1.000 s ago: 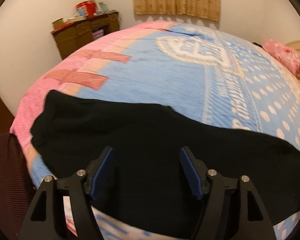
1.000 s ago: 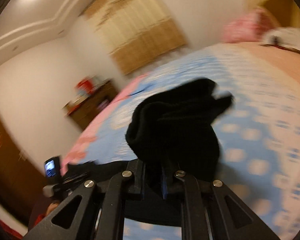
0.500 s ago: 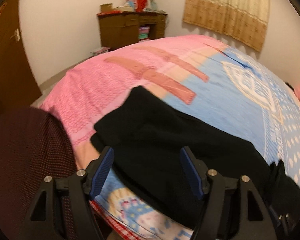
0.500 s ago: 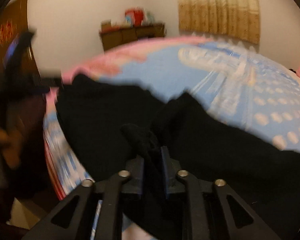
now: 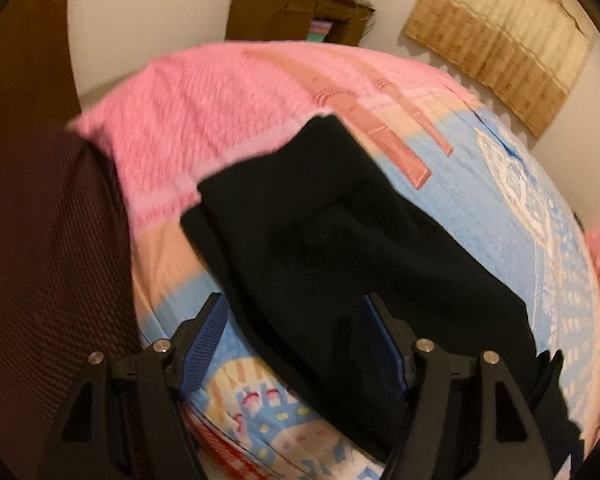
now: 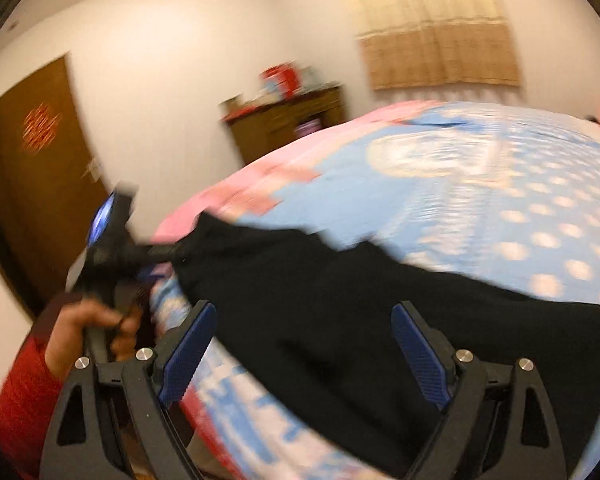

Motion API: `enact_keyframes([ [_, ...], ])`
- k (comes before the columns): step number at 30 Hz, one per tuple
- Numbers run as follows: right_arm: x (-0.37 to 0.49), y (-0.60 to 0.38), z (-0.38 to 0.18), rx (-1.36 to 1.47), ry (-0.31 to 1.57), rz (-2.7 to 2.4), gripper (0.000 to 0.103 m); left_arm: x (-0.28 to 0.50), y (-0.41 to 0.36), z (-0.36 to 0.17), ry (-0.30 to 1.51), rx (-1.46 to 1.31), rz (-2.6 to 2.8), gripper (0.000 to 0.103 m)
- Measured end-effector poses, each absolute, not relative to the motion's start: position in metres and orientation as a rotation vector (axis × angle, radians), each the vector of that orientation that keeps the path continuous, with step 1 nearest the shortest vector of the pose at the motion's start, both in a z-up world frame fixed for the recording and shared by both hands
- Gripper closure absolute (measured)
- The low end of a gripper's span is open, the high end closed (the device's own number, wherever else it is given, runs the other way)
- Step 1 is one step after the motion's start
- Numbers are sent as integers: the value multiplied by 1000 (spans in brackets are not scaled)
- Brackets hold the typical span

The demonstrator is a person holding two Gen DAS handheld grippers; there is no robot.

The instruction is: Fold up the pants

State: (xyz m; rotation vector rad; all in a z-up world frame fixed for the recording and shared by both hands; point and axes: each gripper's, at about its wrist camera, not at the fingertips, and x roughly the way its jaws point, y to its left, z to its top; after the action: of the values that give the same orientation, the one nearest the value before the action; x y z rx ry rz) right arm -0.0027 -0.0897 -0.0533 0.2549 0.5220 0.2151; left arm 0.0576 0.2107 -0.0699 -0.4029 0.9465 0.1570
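Observation:
Black pants [image 5: 340, 240] lie flat on the bed near its front edge, folded into a wide dark slab; they also show in the right wrist view [image 6: 380, 312]. My left gripper [image 5: 296, 320] is open and empty, just above the near left part of the pants. My right gripper [image 6: 304, 328] is open and empty, hovering over the pants' near edge. The left hand-held gripper [image 6: 112, 240] shows at the left of the right wrist view, held by a hand in a red sleeve.
The bed has a pink and blue patterned cover [image 5: 228, 120]. A brown cabinet [image 5: 296, 16] stands against the far wall, a curtain [image 5: 500, 40] hangs at the right, and a brown door [image 6: 32, 168] is at the left. A dark red garment [image 5: 48, 260] fills the left.
My right gripper has let go of the bunched pants fabric and opened wide; the fabric now lies on the bed. My left gripper has swung left, still open.

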Motion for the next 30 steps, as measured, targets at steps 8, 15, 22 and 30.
enact_keyframes([
  [8, -30, -156, -59, 423, 546, 65, 13, 74, 212, -87, 924, -562, 143, 10],
  [15, -36, -160, -68, 462, 577, 64, 13, 72, 211, -86, 823, -661, 67, 42],
  [22, -36, -163, -67, 478, 570, 60, 13, 58, 239, -87, 784, -803, -23, 90],
  [30, -40, -175, -73, 542, 578, 44, 13, 60, 235, -85, 784, -761, -12, 90],
])
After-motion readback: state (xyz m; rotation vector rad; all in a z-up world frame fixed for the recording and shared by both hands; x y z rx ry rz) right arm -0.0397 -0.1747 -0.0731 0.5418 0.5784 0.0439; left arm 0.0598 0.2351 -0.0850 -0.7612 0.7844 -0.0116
